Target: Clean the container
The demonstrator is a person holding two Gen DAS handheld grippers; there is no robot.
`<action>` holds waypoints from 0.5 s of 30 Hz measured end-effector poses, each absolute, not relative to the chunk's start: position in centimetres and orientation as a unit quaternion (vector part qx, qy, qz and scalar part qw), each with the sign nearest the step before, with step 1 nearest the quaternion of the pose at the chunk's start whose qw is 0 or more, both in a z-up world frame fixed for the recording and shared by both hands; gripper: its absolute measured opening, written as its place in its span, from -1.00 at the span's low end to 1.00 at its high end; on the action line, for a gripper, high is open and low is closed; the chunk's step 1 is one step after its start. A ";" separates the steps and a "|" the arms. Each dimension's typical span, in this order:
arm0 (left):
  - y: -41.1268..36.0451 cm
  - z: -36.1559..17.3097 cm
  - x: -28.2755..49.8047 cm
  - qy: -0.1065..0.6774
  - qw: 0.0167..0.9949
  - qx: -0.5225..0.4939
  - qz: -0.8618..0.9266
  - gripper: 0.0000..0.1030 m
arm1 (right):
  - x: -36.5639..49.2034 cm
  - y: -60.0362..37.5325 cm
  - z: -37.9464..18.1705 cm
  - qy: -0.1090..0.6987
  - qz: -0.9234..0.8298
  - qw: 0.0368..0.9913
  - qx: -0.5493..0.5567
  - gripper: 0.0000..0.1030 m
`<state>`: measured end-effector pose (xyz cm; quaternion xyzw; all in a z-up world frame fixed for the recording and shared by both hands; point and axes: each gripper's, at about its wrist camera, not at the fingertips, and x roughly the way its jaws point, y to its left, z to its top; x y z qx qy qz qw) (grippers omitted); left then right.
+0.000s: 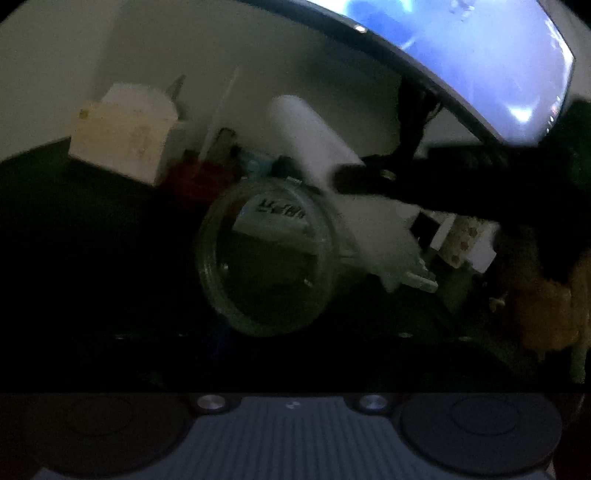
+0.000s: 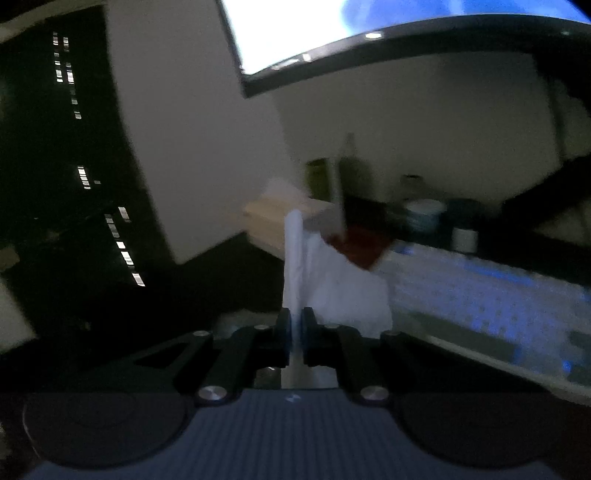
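1. From the left wrist view, a clear round glass jar (image 1: 266, 254) lies tilted with its open mouth toward the camera, in front of a dark, cluttered surface (image 1: 74, 221). The left tongs are lost in the darkness, so I cannot tell whether they are apart or clamped on the jar. A white paper roll (image 1: 314, 136) and a cream box (image 1: 123, 142) sit behind it. The right tongs (image 1: 424, 251) reach in just beside the jar with a white tissue (image 1: 373, 236).

2. From the right wrist view, the right tongs (image 2: 295, 325) are pressed together on the white tissue (image 2: 325, 273), which stands up from them. A pale keyboard (image 2: 480, 291) lies to the right under a lit monitor (image 2: 295, 33).

3. I judge the wiping step is in hand: next, the tissue must go into the jar's mouth and rub its inner wall.
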<state>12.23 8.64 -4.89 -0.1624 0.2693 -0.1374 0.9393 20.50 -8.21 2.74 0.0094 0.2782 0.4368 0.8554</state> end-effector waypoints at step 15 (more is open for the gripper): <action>7.3 -3.0 11.8 0.227 0.956 -0.109 -0.150 0.19 | 21.0 -7.3 0.8 0.224 0.464 0.857 -0.014 -0.85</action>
